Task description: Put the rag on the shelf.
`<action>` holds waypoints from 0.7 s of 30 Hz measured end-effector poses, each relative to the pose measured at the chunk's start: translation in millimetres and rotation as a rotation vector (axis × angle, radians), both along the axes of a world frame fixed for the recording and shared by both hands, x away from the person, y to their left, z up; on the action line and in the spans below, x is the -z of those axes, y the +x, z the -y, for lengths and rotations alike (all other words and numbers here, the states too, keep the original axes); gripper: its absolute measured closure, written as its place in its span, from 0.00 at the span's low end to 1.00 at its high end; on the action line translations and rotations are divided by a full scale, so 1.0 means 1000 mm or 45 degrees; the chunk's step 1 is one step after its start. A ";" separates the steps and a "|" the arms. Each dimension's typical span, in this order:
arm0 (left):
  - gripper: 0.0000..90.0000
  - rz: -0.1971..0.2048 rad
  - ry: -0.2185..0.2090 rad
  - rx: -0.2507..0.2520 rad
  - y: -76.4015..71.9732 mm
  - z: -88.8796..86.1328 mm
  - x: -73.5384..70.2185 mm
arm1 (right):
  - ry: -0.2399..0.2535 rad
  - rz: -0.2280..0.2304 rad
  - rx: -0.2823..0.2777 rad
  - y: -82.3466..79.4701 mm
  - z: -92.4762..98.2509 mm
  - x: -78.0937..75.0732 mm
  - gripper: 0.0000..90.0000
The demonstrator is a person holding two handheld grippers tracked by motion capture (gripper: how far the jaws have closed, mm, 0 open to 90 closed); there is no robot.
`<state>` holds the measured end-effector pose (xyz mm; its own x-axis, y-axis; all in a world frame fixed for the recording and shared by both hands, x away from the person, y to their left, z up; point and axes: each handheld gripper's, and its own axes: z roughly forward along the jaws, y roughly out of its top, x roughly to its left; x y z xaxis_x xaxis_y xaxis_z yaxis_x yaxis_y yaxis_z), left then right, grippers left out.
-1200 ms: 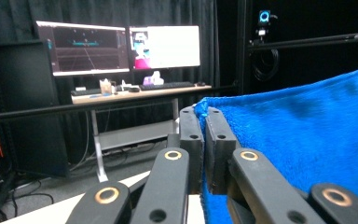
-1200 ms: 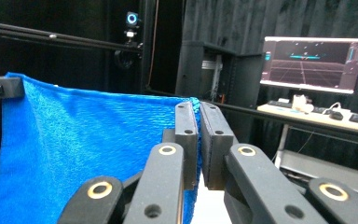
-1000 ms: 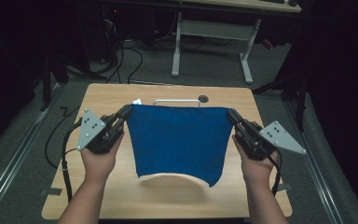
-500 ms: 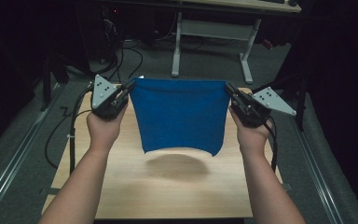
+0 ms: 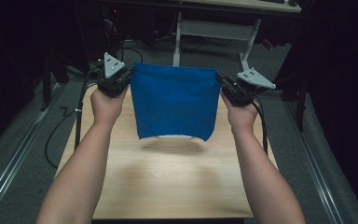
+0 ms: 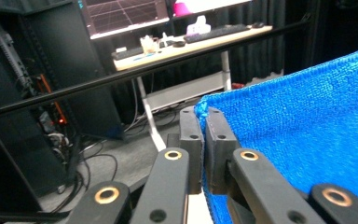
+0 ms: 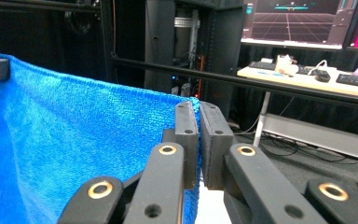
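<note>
The blue towel [image 5: 175,102] is hanging in mid-air over the far half of the worktop [image 5: 168,186], stretched flat between the two grippers. The left gripper [image 5: 121,79] has its jaws pinched tight on the top left corner, and the left gripper view shows the hem squeezed right between the pads [image 6: 204,140]. It's the same on the other side: the right gripper [image 5: 228,88] is clamped on the top right corner, with the cloth edge caught between its closed jaws [image 7: 198,135]. Neither one has any gap to speak of beyond the fabric itself.

The bottom hem looks clear of the wood, with a shadow sitting underneath it, so the towel is fully lifted rather than dragging. It also seems to be doubled, since a pale inner edge peeks out at the bottom.

To do this bit well, the person probably wants to keep both hands level and evenly apart so the top edge stays taut. Any sag in the middle would likely turn into a wrinkle once the cloth goes back down. Lowering it bottom hem first and then laying it forward or back should give a clean, flat result.

There's plenty of room for that. The near half of the worktop is bare wood, and both side edges sit just outside the forearms. The thing to watch is the far edge, which is right under the towel, so drifting further forward could drop the hem off the back. The other desk [image 5: 214,7] is well apart.
</note>
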<state>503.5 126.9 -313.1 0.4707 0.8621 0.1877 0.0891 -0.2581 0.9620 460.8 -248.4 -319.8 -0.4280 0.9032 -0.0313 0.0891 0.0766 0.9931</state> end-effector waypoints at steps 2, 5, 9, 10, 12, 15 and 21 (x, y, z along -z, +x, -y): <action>0.97 0.002 0.012 -0.014 0.006 -0.001 -0.002 | 0.000 -0.019 0.000 0.008 -0.002 0.003 0.97; 0.97 -0.016 0.020 -0.028 0.012 -0.003 -0.003 | -0.004 -0.036 -0.006 0.019 -0.004 0.007 0.97; 0.97 -0.075 0.014 -0.034 0.022 -0.006 0.004 | 0.012 -0.069 -0.009 0.033 -0.007 0.011 0.97; 0.97 -0.087 0.015 -0.036 0.023 -0.006 0.007 | -0.014 -0.084 -0.002 0.038 -0.009 0.013 0.97; 0.97 -0.128 0.023 -0.038 0.027 -0.005 0.015 | -0.047 -0.097 0.008 0.043 -0.010 0.017 0.97; 0.97 -0.188 0.038 -0.032 0.032 -0.003 0.030 | -0.053 -0.132 0.016 0.050 -0.010 0.026 0.97; 0.97 -0.324 0.059 0.018 0.038 0.000 0.068 | -0.089 -0.234 0.032 0.055 -0.006 0.056 0.97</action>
<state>541.1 127.2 -381.6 0.5199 0.8483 0.1006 0.3229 -0.3042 0.8962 516.0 -242.4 -375.9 -0.4097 0.9120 -0.0181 0.2709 0.1406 0.9523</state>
